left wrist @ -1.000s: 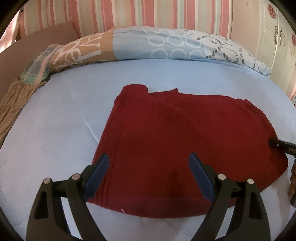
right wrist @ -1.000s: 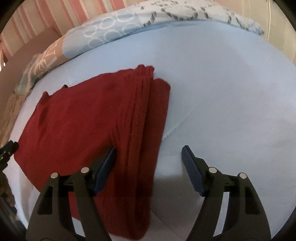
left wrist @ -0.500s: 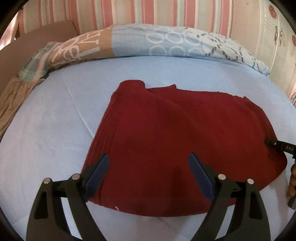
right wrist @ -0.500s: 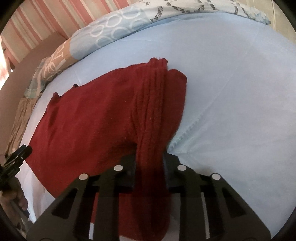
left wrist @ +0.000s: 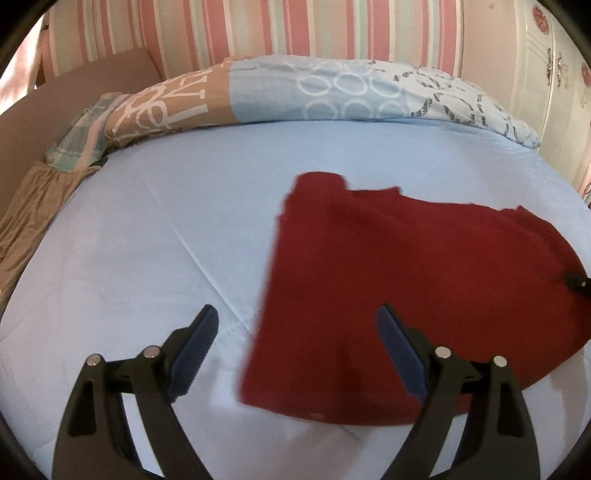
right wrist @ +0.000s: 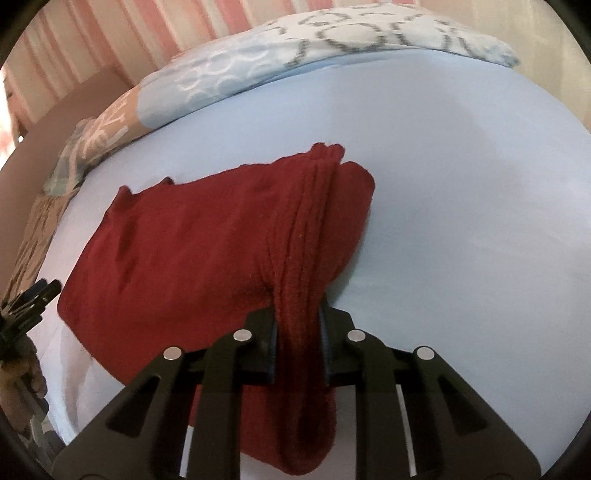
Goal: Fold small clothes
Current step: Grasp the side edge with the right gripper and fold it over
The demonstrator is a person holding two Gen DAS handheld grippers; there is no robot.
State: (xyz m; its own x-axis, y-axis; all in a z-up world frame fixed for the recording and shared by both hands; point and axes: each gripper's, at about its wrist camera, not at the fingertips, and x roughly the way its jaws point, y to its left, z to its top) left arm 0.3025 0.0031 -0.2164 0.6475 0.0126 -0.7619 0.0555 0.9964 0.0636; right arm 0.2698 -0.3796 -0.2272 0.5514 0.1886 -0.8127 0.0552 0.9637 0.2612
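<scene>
While the red knit garment (left wrist: 424, 295) is lying spread out on the light blue bed sheet (left wrist: 166, 240), one ribbed edge of it is bunching up into a thick roll. That roll is sitting between the jaws of the right gripper (right wrist: 297, 341), and the jaws are squeezing tight on it, pulling the cloth up off the bed. The rest of the garment (right wrist: 192, 251) is staying flat, stretching away toward the far side of the bed. The left gripper (left wrist: 295, 350) is hanging over the near edge of the garment with its jaws wide apart and nothing between them. One blue pad is over the bare sheet and the other is over the red cloth. A patterned quilt (left wrist: 332, 96) is lying along the far edge of the bed, under a striped pink wall (left wrist: 258, 33).
</scene>
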